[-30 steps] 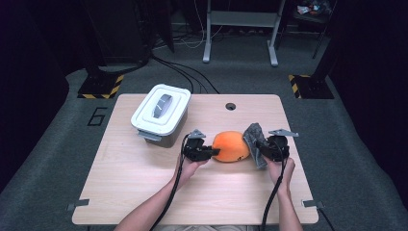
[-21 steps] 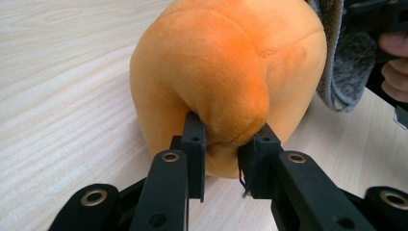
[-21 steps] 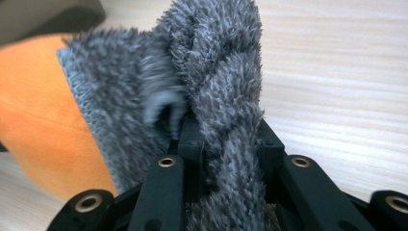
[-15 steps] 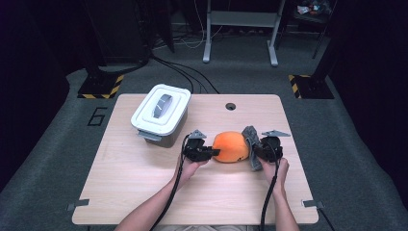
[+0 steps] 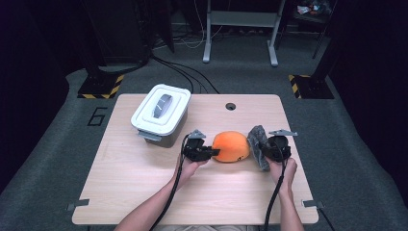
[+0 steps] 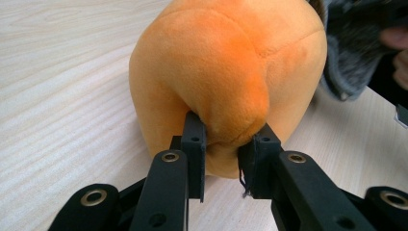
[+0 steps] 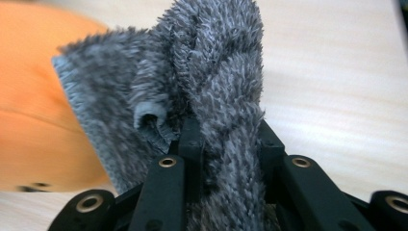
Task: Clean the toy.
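Orange plush ball (image 5: 231, 146), soft and light, sitting mid-table (image 5: 144, 192), pinching by a fold of its fuzz in the left tongs (image 6: 226, 139), right tongs (image 7: 228, 130) clamping a limp grey cloth (image 7: 211, 72) just beside it.

Table (image 5: 144, 192) brightly lit overhead – surroundings dark – right gripper view's background blurred (motion).

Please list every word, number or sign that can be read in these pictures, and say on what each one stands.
"6": a large dark numeral on the grey floor mat, left of the light wooden table.
The white lidded plastic box, the orange plush ball and the grey fluffy cloth carry no readable text.
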`<state>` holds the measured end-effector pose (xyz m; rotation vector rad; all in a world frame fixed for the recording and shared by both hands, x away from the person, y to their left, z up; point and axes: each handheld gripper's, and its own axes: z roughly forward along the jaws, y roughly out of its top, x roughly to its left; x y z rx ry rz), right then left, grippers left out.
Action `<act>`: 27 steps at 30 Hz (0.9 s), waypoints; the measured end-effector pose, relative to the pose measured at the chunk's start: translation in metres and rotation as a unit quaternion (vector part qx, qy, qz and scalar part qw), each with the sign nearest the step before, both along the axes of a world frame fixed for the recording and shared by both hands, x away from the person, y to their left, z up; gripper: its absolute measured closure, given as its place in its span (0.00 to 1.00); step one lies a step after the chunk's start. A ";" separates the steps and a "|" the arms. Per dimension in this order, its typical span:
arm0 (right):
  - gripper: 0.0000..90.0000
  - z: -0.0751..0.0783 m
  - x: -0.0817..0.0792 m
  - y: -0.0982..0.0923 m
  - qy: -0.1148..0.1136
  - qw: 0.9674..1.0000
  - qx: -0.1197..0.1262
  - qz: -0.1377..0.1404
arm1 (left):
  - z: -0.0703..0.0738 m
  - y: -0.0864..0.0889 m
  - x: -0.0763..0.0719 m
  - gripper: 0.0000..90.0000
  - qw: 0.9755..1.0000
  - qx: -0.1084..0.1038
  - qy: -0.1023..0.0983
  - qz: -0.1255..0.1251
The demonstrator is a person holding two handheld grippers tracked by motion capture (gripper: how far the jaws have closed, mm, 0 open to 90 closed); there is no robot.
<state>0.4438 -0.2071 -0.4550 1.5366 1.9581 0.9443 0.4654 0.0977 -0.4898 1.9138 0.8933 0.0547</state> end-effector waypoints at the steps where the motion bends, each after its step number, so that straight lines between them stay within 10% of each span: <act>1: 0.79 0.004 -0.002 0.001 -0.008 1.000 0.004 0.001 | 0.000 0.000 0.000 0.82 1.000 0.000 0.000 0.000; 11: 0.79 -0.003 0.004 0.031 -0.005 0.999 -0.012 0.036 | 0.000 -0.001 0.000 0.82 1.000 0.001 -0.002 -0.002; 21: 0.79 -0.035 0.018 0.016 0.064 0.998 -0.019 0.014 | 0.000 -0.001 0.001 0.82 1.000 -0.001 -0.002 -0.002; 27: 0.79 -0.009 0.008 0.011 0.027 1.000 -0.008 0.013 | 0.001 -0.001 0.001 0.82 1.000 0.002 -0.004 -0.005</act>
